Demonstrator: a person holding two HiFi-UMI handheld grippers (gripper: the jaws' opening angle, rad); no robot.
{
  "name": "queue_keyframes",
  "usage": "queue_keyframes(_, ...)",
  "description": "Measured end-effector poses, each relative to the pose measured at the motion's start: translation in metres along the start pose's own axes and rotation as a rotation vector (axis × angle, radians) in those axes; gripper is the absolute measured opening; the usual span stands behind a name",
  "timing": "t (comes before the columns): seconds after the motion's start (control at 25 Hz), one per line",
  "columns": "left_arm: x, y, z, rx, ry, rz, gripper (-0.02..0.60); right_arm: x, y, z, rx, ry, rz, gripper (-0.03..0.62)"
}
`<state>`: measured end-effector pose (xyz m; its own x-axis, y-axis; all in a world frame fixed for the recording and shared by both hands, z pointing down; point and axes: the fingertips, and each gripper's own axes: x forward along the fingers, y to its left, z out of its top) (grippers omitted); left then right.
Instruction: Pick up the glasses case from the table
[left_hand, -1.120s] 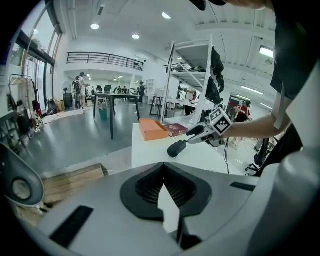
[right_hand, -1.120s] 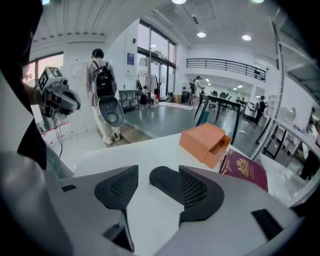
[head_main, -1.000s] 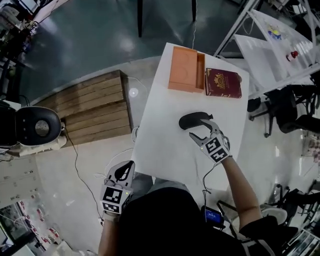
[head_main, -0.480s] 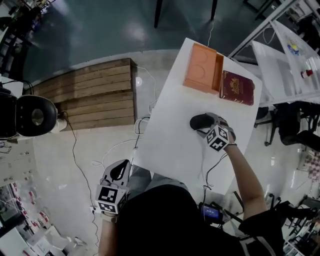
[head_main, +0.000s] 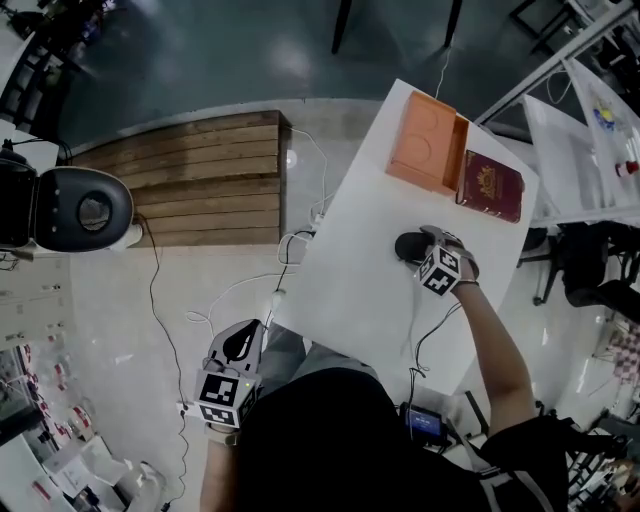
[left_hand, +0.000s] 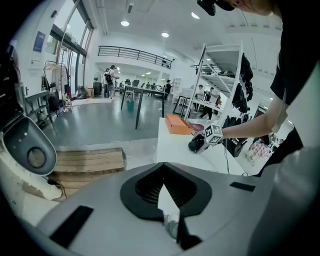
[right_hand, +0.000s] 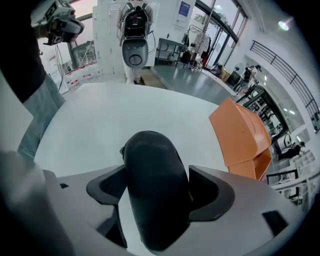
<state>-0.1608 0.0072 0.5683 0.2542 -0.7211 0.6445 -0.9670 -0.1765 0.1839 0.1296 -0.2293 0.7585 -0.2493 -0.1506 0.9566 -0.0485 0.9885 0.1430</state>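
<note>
Black and rounded, the glasses case lies on the white table, near the middle of the tabletop. The right gripper points steeply down over it from the 4 o'clock side. Its marker cube faces up and the person's forearm trails off toward 5 o'clock.

In the right gripper view the case stands lengthwise between the two jaws and fills the gap. The jaws are opening and spread wide. The case's sides sit right at the inner pads, and I cannot tell whether they touch. It rests on the table.

An orange box lies at 12 o'clock from the case, close to the table's far edge. A maroon book lies touching it, at 2 o'clock from the case. Both are well apart from the case.

The left gripper hangs off the table at 8 o'clock from the case, beside the person's body and above the pale floor. In the left gripper view its jaws meet at the tips with nothing between them. A wooden platform lies on the floor at 10 o'clock from the case.
</note>
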Motion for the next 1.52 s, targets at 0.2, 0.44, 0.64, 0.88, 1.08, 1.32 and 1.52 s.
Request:
queue_keyframes(0.2,-0.003,0.0,0.001,0.009,-0.015,-0.01,0.018,-0.002,0.001,-0.001,-0.022,0.041,-0.027,0.382)
queue_keyframes(0.44,0.002,-0.001,0.007,0.051,-0.026,-0.037,0.018,-0.024,0.0,0.005,0.007,0.016,-0.088,0.374)
queue_keyframes(0.64,0.009,-0.004,0.025,0.076,-0.053,-0.076,0.018,-0.057,0.003,0.016,0.086,-0.045,-0.14,0.373)
queue_keyframes(0.88,0.023,-0.01,0.055,0.132,-0.098,-0.158,0.018,-0.112,0.012,0.034,0.219,-0.145,-0.222,0.371)
queue_keyframes(1.08,0.037,-0.019,0.072,0.182,-0.132,-0.253,0.018,-0.164,0.025,0.047,0.373,-0.249,-0.293,0.371)
queue_keyframes(1.32,0.05,-0.039,0.106,0.246,-0.187,-0.377,0.018,-0.224,0.042,0.06,0.559,-0.384,-0.404,0.37)
queue_keyframes(1.52,0.058,-0.058,0.129,0.295,-0.217,-0.456,0.018,-0.266,0.059,0.066,0.702,-0.507,-0.49,0.368)
